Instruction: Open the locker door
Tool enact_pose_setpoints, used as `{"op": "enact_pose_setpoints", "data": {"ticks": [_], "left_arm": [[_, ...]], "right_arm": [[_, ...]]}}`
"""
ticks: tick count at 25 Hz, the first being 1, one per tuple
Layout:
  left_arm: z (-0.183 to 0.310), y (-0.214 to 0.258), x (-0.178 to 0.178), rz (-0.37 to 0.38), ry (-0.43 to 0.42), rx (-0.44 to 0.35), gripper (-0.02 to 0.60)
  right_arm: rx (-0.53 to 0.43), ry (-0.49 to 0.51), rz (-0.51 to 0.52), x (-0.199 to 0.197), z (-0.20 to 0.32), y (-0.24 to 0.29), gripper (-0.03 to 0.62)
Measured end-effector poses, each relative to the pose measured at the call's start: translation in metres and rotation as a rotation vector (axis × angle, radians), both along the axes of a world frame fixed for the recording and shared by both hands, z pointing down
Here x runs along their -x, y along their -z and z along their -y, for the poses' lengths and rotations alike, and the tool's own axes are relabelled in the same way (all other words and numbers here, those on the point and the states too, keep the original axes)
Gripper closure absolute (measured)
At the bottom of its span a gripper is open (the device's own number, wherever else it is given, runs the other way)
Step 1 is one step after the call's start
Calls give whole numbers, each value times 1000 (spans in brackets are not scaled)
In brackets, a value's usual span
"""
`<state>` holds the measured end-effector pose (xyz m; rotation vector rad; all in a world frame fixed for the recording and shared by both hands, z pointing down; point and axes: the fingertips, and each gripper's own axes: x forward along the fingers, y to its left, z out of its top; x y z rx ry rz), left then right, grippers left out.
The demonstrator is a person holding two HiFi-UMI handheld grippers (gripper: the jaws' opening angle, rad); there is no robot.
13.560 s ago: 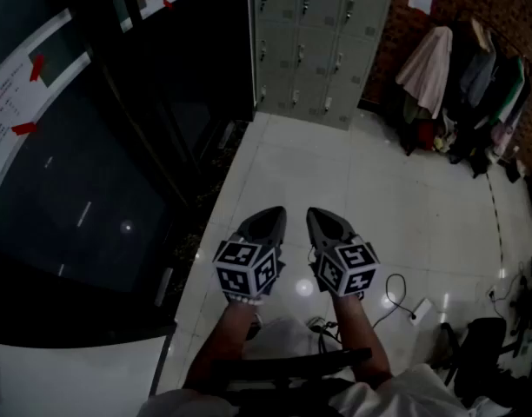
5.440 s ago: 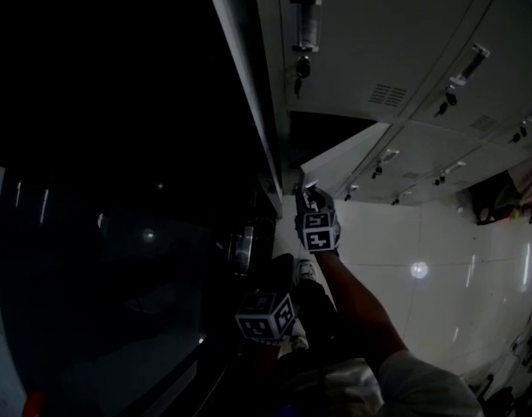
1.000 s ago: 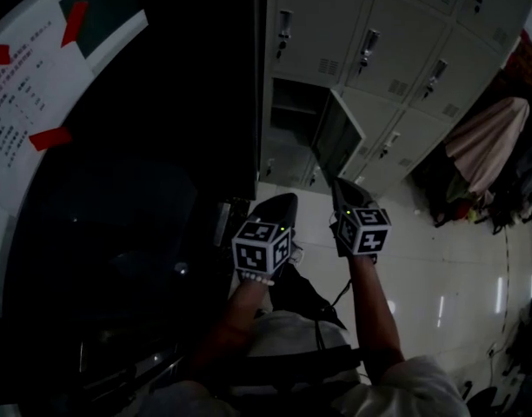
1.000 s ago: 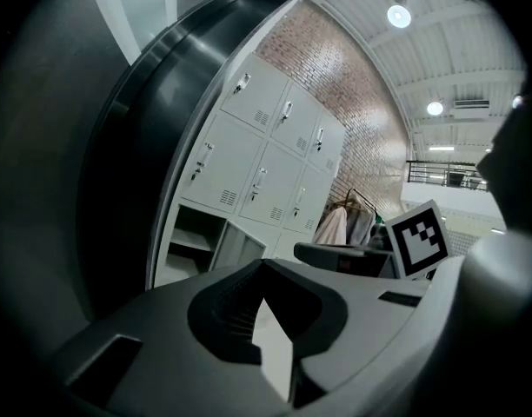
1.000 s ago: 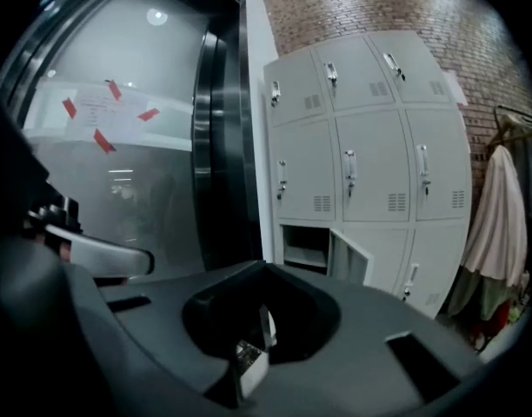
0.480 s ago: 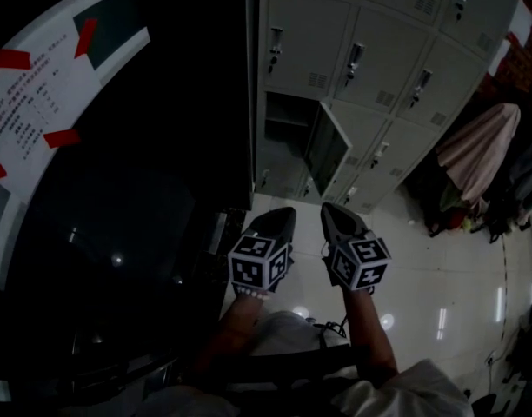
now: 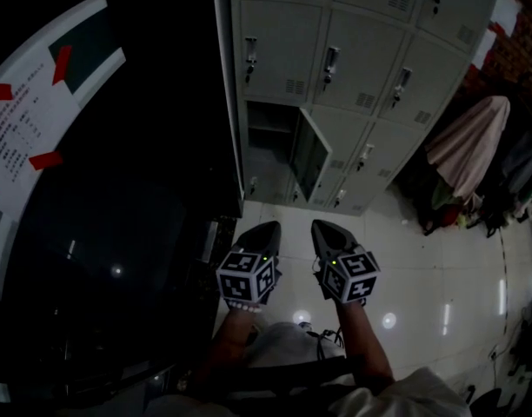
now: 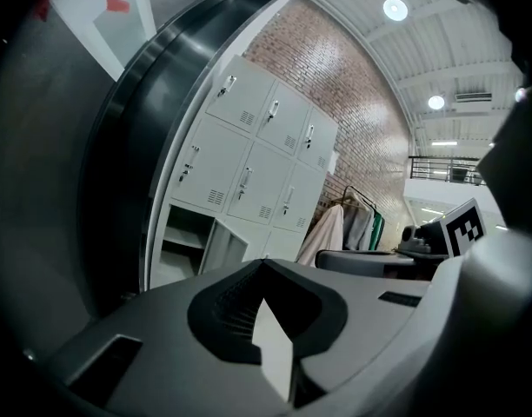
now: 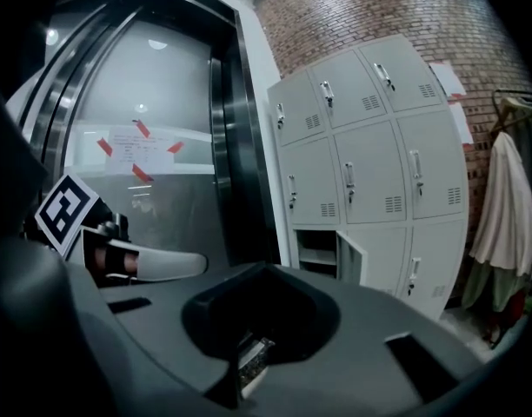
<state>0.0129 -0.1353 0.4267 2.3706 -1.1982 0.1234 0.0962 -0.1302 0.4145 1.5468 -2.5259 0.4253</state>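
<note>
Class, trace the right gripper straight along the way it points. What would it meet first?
Probably the lockers, near the open door. Only floor seems to lie between them and the right gripper, though depth is unclear.

I look down on a glossy white tiled floor (image 7: 422,268), with small bright spots of lamp light mirrored in it. A bank of pale grey metal lockers (image 7: 362,50) stands directly on the tiles, its bottom row meeting them. Near the lockers, to their right, a rack of hanging coats (image 7: 470,146) stands on the same floor. Dark bundles (image 7: 448,208) lie at its foot, too dim to identify.
</note>
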Motion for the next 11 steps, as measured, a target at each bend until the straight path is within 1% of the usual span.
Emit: {"op": "enact_pose_setpoints", "data": {"ticks": [11], "left_arm": [[-12,-4,-6,-1,1,11,584]], "right_arm": [[9,3,-1,-5,-10,-2,586]]}}
